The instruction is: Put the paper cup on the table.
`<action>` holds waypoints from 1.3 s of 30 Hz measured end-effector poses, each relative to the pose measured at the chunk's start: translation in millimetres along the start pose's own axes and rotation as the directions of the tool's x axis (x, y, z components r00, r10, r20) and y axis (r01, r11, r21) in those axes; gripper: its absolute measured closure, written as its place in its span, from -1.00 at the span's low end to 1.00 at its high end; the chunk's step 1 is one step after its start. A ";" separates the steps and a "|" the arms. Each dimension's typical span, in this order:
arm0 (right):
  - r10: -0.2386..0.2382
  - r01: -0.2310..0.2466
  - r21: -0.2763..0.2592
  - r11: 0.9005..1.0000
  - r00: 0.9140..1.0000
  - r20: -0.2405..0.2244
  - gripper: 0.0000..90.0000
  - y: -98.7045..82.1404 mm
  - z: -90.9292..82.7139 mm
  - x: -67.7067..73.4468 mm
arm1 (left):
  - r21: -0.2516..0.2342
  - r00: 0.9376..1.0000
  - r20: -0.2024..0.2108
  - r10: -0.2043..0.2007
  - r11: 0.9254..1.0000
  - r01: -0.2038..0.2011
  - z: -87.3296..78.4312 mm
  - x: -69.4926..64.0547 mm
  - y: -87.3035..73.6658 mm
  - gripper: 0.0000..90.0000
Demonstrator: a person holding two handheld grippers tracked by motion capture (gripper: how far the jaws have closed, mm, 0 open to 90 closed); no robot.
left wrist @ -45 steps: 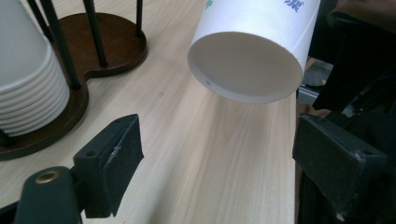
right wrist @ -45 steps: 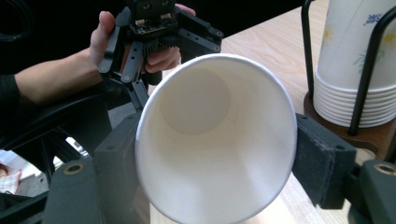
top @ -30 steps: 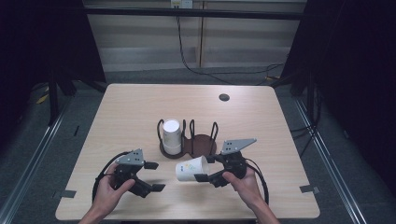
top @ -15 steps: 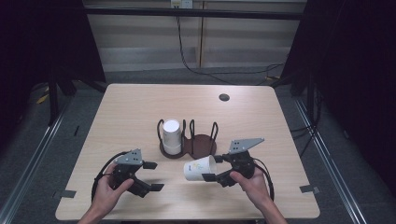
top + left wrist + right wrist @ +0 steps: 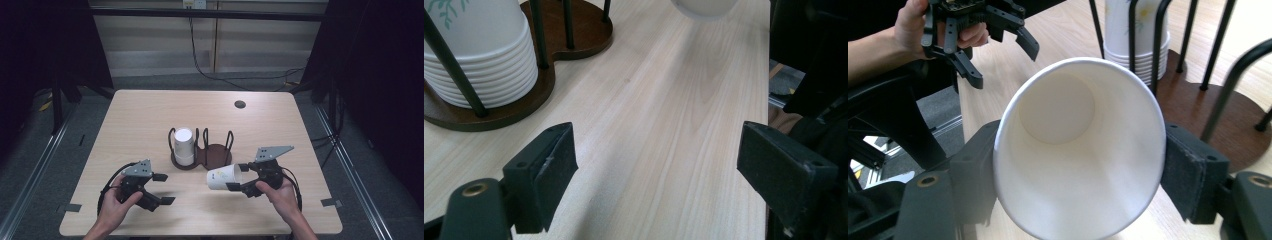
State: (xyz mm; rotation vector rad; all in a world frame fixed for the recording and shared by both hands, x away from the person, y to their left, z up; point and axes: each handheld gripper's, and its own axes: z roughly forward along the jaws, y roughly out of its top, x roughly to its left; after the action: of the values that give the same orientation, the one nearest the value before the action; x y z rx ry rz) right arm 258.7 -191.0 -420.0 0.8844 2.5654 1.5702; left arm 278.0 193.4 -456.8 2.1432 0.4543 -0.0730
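- Right gripper [image 5: 239,181] clamps one paper cup [image 5: 223,177] at the rim; cup lies sideways above the table [image 5: 140,120], just in front of the holder [image 5: 202,154].
- Left gripper [image 5: 160,189] is open, empty, near the table's front edge.
- Cup stack [image 5: 183,145] sits in the holder's left bay; right bay is empty.
- Judged: one cup pulled out, not yet set down or slotted.

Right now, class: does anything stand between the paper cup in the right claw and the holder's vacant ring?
Nothing visible. The paper cup lies sideways in the right claw, just in front of the holder's vacant ring.
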 end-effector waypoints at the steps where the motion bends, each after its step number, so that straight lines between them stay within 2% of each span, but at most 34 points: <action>1: 0.002 -0.002 0.000 1.000 1.000 0.002 -0.43 -0.1 -0.9 -0.5 | 0.001 1.000 0.000 -0.001 1.000 0.001 0.0 0.1 -0.1 -0.64; 10: 0.012 -0.013 0.010 1.000 0.999 0.031 -0.42 -2.5 -10.2 -6.5 | 0.003 1.000 0.009 -0.004 1.000 0.004 0.2 -0.5 -0.6 -0.64; 21: 0.019 -0.021 0.026 0.999 0.998 0.066 -0.42 0.1 -23.8 -12.8 | -0.004 1.000 -0.003 -0.004 1.000 0.004 -2.7 1.0 -0.4 -0.64; 39: 0.025 -0.036 0.077 0.996 0.991 0.130 -0.42 5.7 -35.3 -27.8 | 0.005 1.000 0.010 -0.001 1.000 0.001 -0.5 0.8 -0.3 -0.64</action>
State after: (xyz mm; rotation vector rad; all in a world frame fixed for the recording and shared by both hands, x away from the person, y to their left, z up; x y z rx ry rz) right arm 274.5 -230.9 -405.4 1.0016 2.5510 1.3768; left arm 278.6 194.2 -457.0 2.1461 0.4499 -0.0858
